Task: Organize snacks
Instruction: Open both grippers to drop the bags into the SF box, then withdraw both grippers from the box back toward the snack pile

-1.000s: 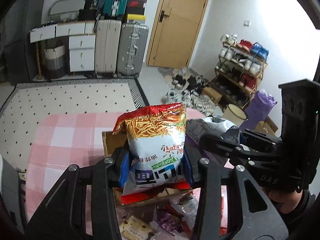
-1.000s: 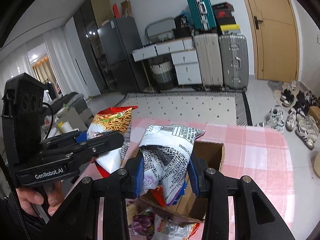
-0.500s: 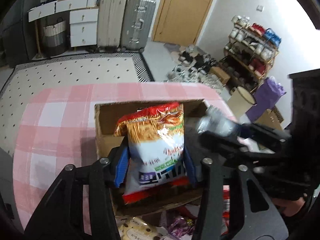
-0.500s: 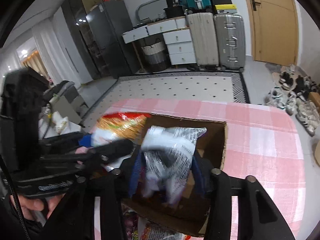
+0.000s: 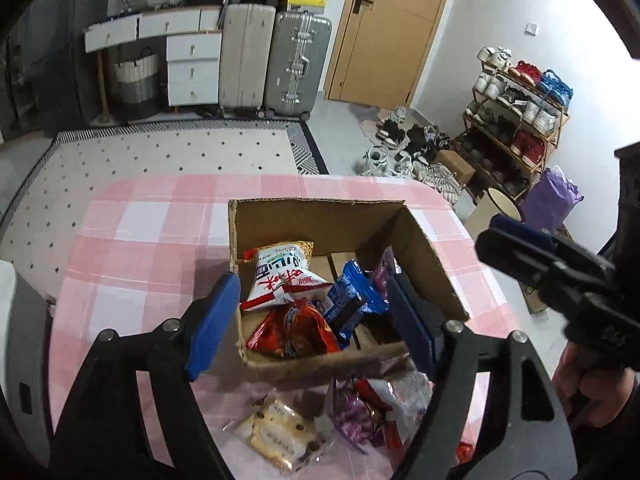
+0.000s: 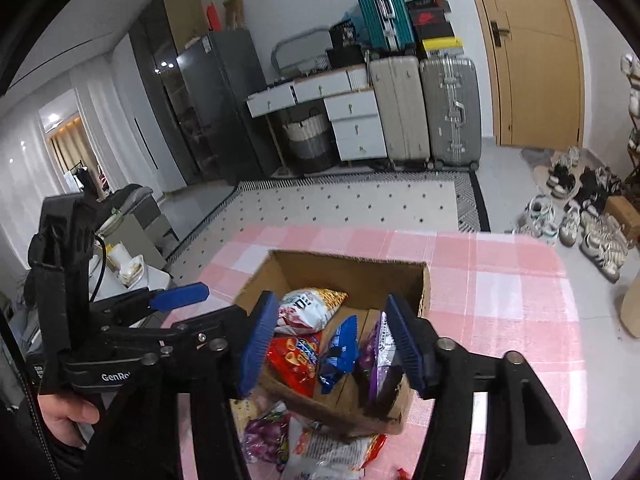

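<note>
An open cardboard box [image 5: 320, 216] [image 6: 344, 264] stands on the pink checked tablecloth. Inside lie a white noodle-snack bag [image 5: 280, 276] [image 6: 308, 308], a red bag [image 5: 292, 332] [image 6: 292, 360], a blue packet [image 5: 352, 300] [image 6: 340, 348] and a purple-and-silver bag [image 6: 378, 356]. My left gripper [image 5: 312, 320] is open and empty above the box's near edge. My right gripper [image 6: 332, 344] is open and empty above the box; the purple bag leans beside its right finger. Loose snacks lie in front of the box: a biscuit pack [image 5: 280, 436] and purple and white bags [image 5: 372, 408] [image 6: 320, 448].
The tablecloth [image 5: 140, 240] [image 6: 500, 304] spreads around the box. Beyond the table are a dotted rug [image 5: 160, 152], suitcases [image 5: 276, 64], white drawers, a door and a shoe rack [image 5: 516, 120] with shoes on the floor.
Both grippers lowered over the box and opened. The noodle-snack bag dropped from the left and the silver bag from the right; both now lie in the box.
</note>
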`<act>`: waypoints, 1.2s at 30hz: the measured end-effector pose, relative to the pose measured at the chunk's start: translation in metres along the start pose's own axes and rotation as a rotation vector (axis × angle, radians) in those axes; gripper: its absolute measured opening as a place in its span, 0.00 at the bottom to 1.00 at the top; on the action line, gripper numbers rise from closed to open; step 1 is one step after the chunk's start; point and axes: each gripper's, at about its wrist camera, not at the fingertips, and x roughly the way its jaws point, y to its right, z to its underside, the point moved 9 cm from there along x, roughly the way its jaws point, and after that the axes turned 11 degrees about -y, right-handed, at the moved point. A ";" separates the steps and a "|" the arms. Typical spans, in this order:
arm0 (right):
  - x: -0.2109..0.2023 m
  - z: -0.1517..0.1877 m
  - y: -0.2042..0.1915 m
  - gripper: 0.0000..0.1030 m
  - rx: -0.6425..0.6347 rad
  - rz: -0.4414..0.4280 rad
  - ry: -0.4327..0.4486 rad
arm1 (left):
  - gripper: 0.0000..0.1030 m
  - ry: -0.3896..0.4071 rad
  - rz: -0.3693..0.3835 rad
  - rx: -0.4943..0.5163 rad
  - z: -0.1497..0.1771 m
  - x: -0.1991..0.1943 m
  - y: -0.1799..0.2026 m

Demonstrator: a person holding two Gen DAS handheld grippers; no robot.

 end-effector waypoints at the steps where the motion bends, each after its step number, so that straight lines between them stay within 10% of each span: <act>1: -0.007 0.001 -0.004 0.66 -0.014 -0.006 0.017 | 0.74 0.010 -0.010 0.005 0.013 -0.012 0.000; 36: -0.221 0.145 -0.082 0.99 -0.060 0.079 0.263 | 0.99 0.225 0.024 0.041 0.181 -0.222 0.048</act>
